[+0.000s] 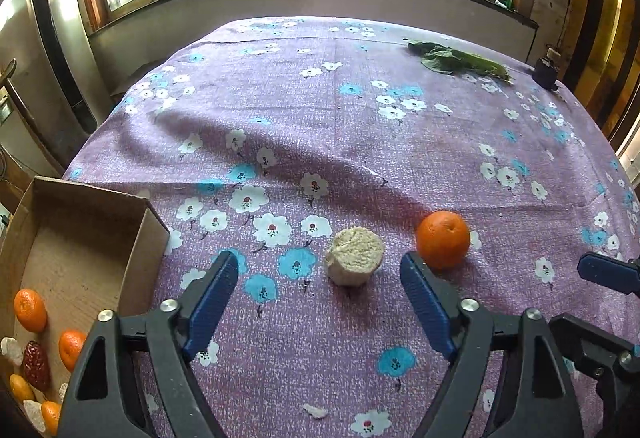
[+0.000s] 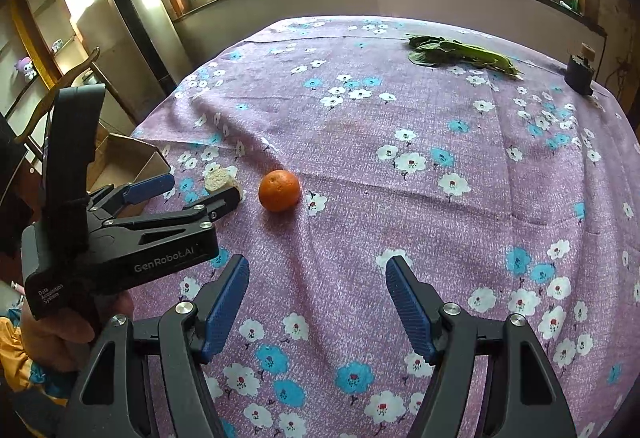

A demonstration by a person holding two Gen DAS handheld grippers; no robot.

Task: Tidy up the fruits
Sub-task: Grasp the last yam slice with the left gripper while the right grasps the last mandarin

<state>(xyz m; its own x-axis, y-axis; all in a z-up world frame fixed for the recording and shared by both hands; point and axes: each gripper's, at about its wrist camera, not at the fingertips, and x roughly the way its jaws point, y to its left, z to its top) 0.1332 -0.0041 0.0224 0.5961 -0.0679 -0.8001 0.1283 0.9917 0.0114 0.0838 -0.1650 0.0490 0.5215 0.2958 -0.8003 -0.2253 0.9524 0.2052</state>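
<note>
A purple flowered tablecloth (image 1: 360, 125) covers the whole table and serves as the ground for everything else. At its left edge sits an open cardboard box (image 1: 86, 234); inside the box, toward its near end, lie several small mandarins (image 1: 30, 310), a dark red date (image 1: 36, 366) and a few pale lumps. Far across the cloth from the box, near the window side, lies a bunch of green leaves (image 1: 456, 59), and beyond the leaves at the cloth's right edge stands a small dark object (image 2: 580, 71) that is too small to identify.

The left gripper (image 1: 318, 278) hovers low over the cloth just right of the box, jaws spread wide apart and holding nothing. A pale, crumbly cut chunk (image 1: 354, 256) rests on the cloth between and slightly ahead of its blue fingertips (image 1: 218, 290), touching neither. In the right wrist view this gripper is seen from the side, gripped in a hand, with the chunk just past its tips.

The right gripper (image 2: 318, 286) hangs over bare cloth, further from the box, jaws likewise wide apart and empty.

A loose orange (image 1: 442, 238) sits on the cloth just right of the pale chunk, close beside the left gripper's right finger; whether they touch cannot be told. It lies well ahead of the right gripper.
</note>
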